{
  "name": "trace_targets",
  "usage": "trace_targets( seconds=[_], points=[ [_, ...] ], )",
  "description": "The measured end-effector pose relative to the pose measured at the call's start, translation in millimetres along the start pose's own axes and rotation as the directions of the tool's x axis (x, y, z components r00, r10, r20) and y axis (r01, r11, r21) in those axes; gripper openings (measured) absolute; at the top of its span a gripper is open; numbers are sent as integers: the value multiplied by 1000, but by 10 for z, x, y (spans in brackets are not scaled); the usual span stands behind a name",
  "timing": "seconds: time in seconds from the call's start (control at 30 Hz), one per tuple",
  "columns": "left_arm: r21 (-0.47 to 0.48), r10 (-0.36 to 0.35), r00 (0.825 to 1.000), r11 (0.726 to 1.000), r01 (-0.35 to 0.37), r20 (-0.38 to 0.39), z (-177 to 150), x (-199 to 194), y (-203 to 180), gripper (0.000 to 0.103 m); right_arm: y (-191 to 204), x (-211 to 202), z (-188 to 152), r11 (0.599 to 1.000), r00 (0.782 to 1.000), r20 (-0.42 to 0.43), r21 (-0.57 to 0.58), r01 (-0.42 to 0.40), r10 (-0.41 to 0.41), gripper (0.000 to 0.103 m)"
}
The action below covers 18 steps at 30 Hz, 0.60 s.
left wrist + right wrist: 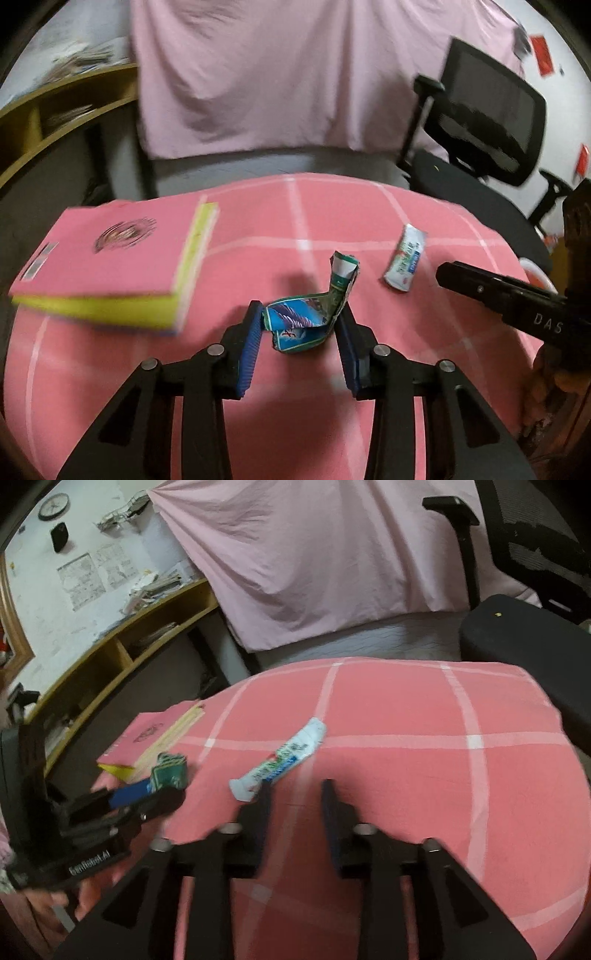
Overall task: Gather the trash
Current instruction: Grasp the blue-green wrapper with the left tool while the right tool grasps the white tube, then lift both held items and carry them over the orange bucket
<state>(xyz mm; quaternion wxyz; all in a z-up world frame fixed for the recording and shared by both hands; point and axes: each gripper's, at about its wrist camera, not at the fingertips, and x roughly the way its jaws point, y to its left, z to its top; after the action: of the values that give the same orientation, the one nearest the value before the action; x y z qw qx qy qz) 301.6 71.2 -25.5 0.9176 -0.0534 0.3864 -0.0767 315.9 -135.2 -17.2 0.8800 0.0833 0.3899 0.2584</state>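
- The left gripper point(300, 325) has its blue pads on both sides of the crumpled blue-green wrapper point(308, 317), clamped on it, probably to carry it off as trash.
- The right gripper point(295, 794) stands apart, holding nothing, above the pink surface point(406, 775).
- The white wrapper point(280, 762) lies at its 11 o'clock, likely next.
- The pink book point(110, 258) rests at 10 o'clock from the left gripper.

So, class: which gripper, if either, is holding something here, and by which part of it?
The left gripper holds the crumpled blue-green wrapper by its lower blue end, a pad on each side. The right gripper is open and empty, beside the white wrapper.
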Motion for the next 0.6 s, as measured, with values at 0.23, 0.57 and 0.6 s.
trace_targets(
  seconds=[0.23, 0.57, 0.6],
  points=[
    [-146, -47, 999, 988, 48, 15, -39, -91, 265, 34, 201, 305, 207, 996, 994, -73, -47, 80, -83, 31],
    [-234, -135, 990, 962, 141, 40, -21, -167, 443, 33, 375, 535, 187, 973, 979, -86, -155, 170, -184, 31],
    [-236, -136, 990, 961, 142, 40, -22, -177, 438, 33, 377, 516, 156, 974, 981, -85, -160, 158, -173, 31]
  ],
)
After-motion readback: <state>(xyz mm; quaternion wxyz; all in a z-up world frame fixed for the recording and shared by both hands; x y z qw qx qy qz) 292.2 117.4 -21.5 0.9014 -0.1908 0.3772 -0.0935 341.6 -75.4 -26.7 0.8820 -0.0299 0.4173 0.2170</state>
